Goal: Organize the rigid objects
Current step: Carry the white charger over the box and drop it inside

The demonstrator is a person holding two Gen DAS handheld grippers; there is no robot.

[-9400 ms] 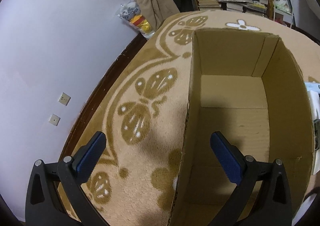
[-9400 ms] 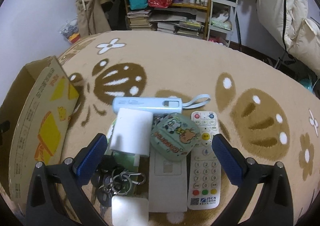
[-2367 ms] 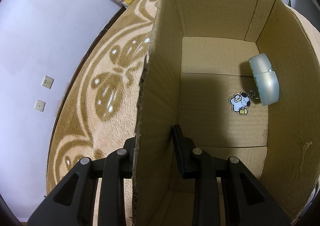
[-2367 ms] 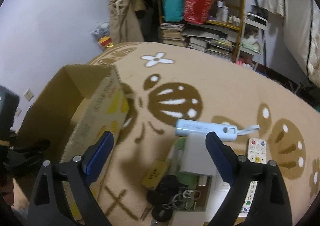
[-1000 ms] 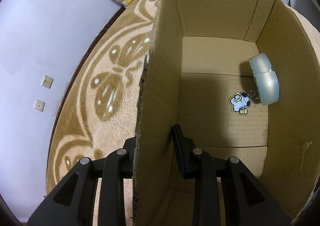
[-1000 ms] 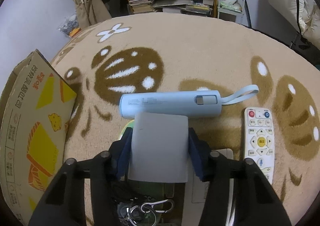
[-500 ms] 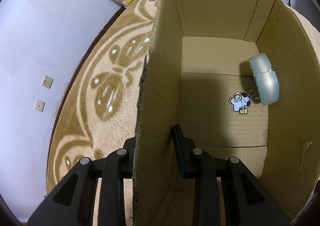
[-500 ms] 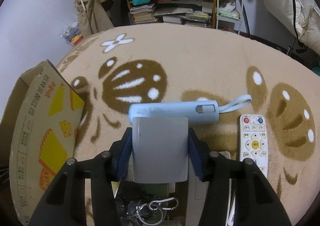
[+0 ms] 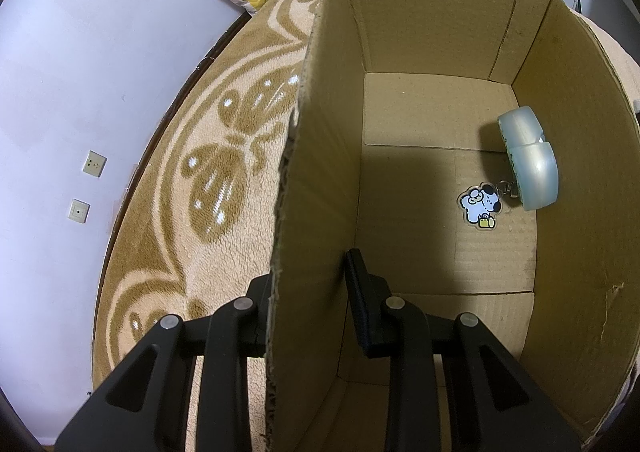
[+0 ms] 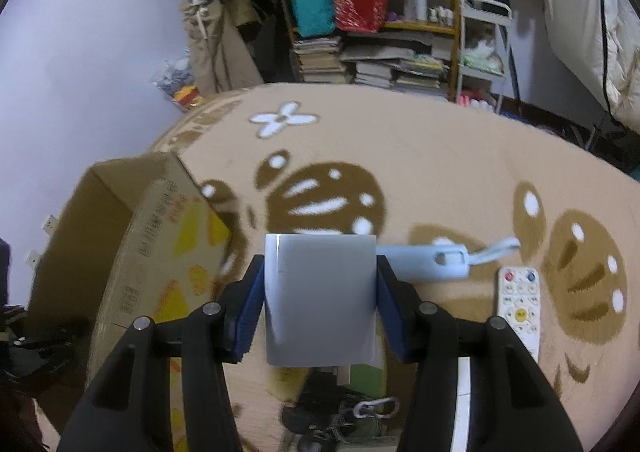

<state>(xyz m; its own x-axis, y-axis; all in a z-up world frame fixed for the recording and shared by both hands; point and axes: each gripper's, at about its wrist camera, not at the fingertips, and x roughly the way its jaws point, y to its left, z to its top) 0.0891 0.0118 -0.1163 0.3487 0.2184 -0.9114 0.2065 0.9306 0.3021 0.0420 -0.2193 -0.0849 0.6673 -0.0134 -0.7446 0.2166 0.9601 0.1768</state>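
My left gripper (image 9: 308,288) is shut on the left wall of the open cardboard box (image 9: 320,172), one finger outside and one inside. Inside the box lie a pale green rounded case (image 9: 528,164) and its dog keychain charm (image 9: 480,206). My right gripper (image 10: 320,292) is shut on a white rectangular block (image 10: 320,300) and holds it above the carpet. Behind it lie a light blue cylinder with a strap (image 10: 432,262) and a white remote (image 10: 520,308). The box also shows at the left of the right wrist view (image 10: 152,252).
Keys and a carabiner (image 10: 360,412) lie on the carpet under the block. A bookshelf (image 10: 380,32) and stacked books stand at the back. A wall with sockets (image 9: 92,168) runs along the carpet's left edge.
My right gripper has lifted the white block and swung left toward the box, so the cylinder and remote now sit lower right. The left gripper has not moved.
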